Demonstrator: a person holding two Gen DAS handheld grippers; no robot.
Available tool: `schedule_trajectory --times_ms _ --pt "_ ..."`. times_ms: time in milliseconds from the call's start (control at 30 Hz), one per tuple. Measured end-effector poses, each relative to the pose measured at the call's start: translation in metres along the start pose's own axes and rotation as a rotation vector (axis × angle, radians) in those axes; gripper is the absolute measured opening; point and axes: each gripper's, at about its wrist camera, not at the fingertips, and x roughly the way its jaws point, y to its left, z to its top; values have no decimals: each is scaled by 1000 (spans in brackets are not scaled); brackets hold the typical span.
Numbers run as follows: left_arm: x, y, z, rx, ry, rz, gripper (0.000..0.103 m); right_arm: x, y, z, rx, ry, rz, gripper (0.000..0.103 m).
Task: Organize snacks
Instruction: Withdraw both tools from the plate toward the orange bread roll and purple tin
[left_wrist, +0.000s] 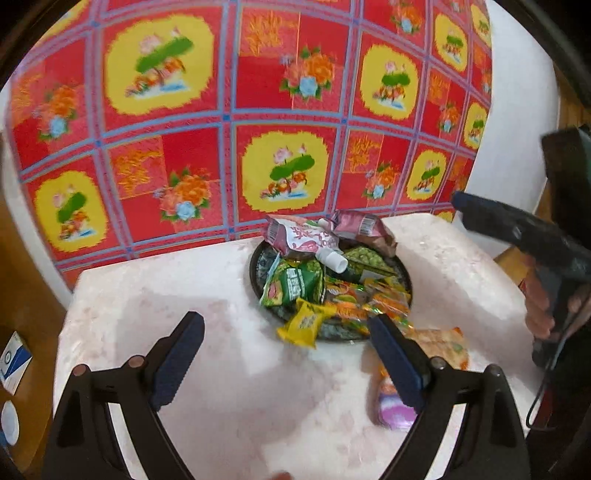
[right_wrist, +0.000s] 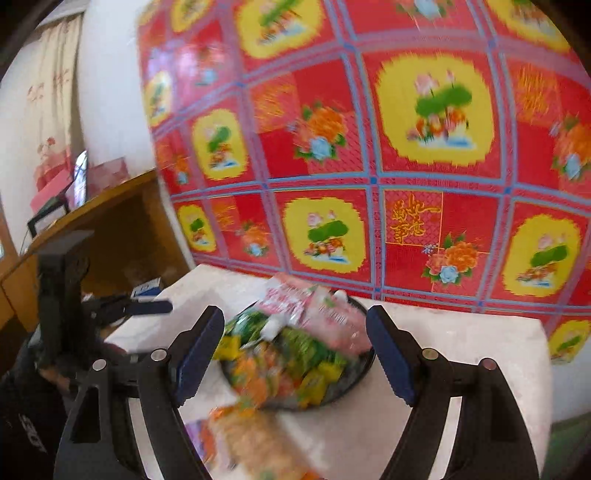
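Snacks (left_wrist: 325, 284): heaped in dark tray (left_wrist: 255, 266) mid-table, against the red floral cloth (left_wrist: 221, 129); probably gathered there for sorting.
Strays: orange packet (left_wrist: 443, 343) and purple packet (left_wrist: 391, 410) lay off the tray, near edge.
Left gripper (left_wrist: 286, 360): jaws apart, empty, short of the tray.
Right gripper (right_wrist: 295, 354): jaws wide, empty, framing the heap.
Room: bare table (left_wrist: 166, 295) left of tray; right edge close.

Each gripper has a black frame of two angled struts per side, joined at round silver or copper-toned pivot pins. The left gripper (left_wrist: 286, 356) carries dark blue finger pads (left_wrist: 177, 363) with finely ribbed edges; the right gripper (right_wrist: 295, 356) has the same blue pads (right_wrist: 391, 360). From the left wrist camera, the right tool shows a black pistol-style handle with thin black cables looping beneath it. A black garment with white lettering appears at the near left of the right wrist view.
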Motion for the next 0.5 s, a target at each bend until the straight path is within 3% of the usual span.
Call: schedule_trajectory --times_ms 233,333,433,500 --pt "-49 -18 -26 -49 -65 28 91 -49 55 -31 -57 -53 -102 81" --pt "-57 -27 -38 -89 -73 19 81 -62 70 -45 -51 -49 -109 81" --pt "-52 -37 -50 -112 -61 19 77 -61 80 -59 -24 -7 -155 81" --pt "-45 -44 -59 -99 -39 35 77 -53 85 -68 -35 45 -241 81"
